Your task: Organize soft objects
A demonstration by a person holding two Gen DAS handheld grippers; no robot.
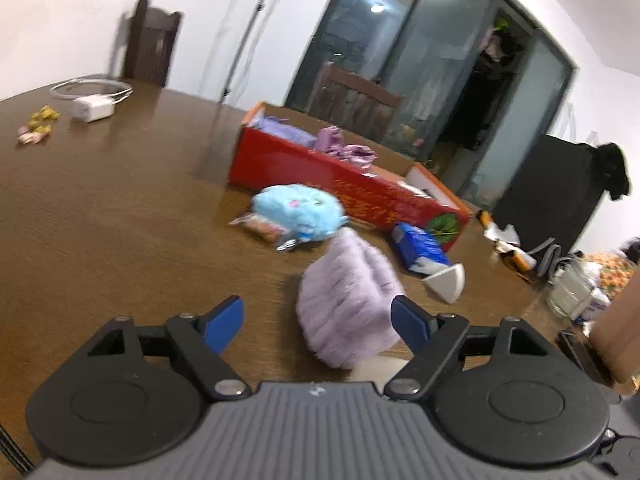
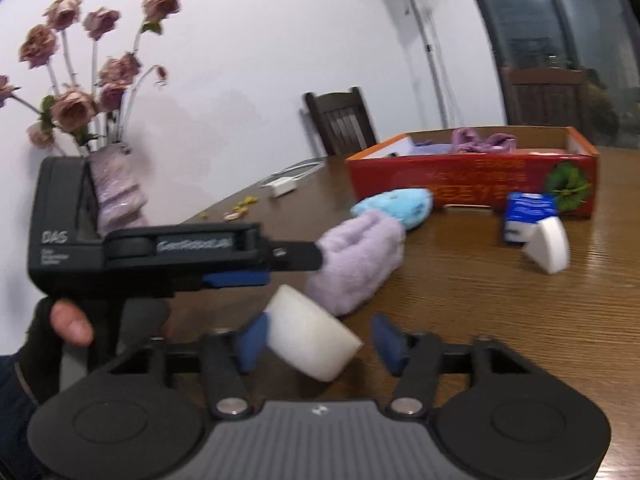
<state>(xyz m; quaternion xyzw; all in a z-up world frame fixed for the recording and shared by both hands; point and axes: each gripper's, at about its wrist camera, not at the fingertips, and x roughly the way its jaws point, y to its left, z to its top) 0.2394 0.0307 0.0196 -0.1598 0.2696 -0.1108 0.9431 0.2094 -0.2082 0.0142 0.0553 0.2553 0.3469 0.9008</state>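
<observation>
A fuzzy lilac soft thing (image 1: 344, 304) (image 2: 360, 260) lies on the brown table (image 1: 120, 220). My left gripper (image 1: 318, 326) (image 2: 304, 264) stands open around it, the right pad near its side and the left pad well apart. Between the pads of my right gripper (image 2: 320, 342) sits a white foam block (image 2: 312, 336); it rests against the left pad with a gap to the right one, so the gripper is open. Beyond lie a light blue plush (image 1: 298, 208) (image 2: 400, 206) and a red box (image 1: 320, 176) (image 2: 472, 184) with purple soft items (image 1: 340, 146) (image 2: 480, 140) inside.
A blue-and-white pack (image 1: 420, 246) (image 2: 528, 212) and a white wedge (image 1: 446, 280) (image 2: 550, 246) lie by the box. A vase of dried roses (image 2: 116, 184), a white charger (image 1: 94, 108), sweets (image 1: 38, 124), a glass jar (image 1: 572, 292) and chairs (image 2: 340, 120) ring the table. A gloved hand (image 2: 60, 328) grips the left tool.
</observation>
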